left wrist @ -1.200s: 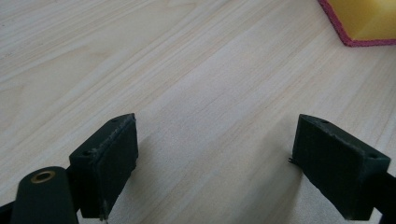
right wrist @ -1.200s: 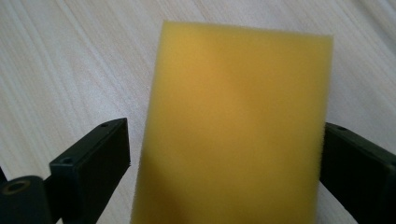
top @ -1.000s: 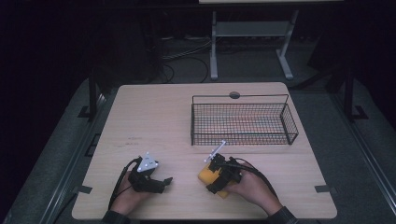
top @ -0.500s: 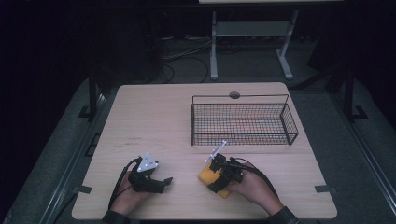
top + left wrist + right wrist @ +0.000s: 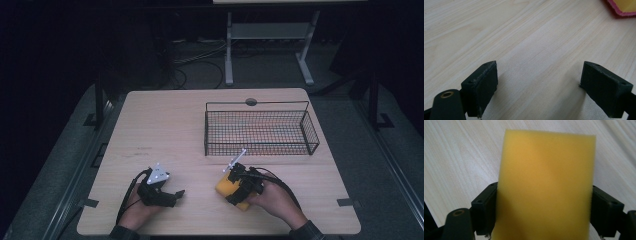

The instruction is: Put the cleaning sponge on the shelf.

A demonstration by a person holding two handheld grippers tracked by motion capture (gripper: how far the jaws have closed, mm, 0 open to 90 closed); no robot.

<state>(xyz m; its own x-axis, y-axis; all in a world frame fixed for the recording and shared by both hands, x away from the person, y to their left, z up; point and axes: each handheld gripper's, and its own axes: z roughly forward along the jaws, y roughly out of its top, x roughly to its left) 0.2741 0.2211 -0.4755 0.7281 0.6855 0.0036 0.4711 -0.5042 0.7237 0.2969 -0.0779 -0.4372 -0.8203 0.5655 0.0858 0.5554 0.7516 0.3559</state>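
The wooden table (image 5: 175, 125) spreads out in front of you, pale and grained, with a small round grommet (image 5: 251, 102) near its far edge. On its right half, toward the far side, stands the black wire basket (image 5: 260, 131), upright and rectangular.

Your right hand (image 5: 272, 200) rests on the near right part of the table and carries the right gripper (image 5: 235, 187). Between its two black jaws sits the yellow sponge (image 5: 546, 185); in the right gripper view the pads press against both of its long sides, so you have it gripped, the jaws having just been closing on it. The sponge lies near the front edge of the table, on the near side of the basket and apart from it, its free end sticking out past the jaws.

Your left hand (image 5: 137, 210) sits well to the left of the sponge with the left gripper (image 5: 539, 82). Its jaws stand wide apart over bare wood with nothing between them. A pink-edged corner of the sponge shows at the top right of the left gripper view.
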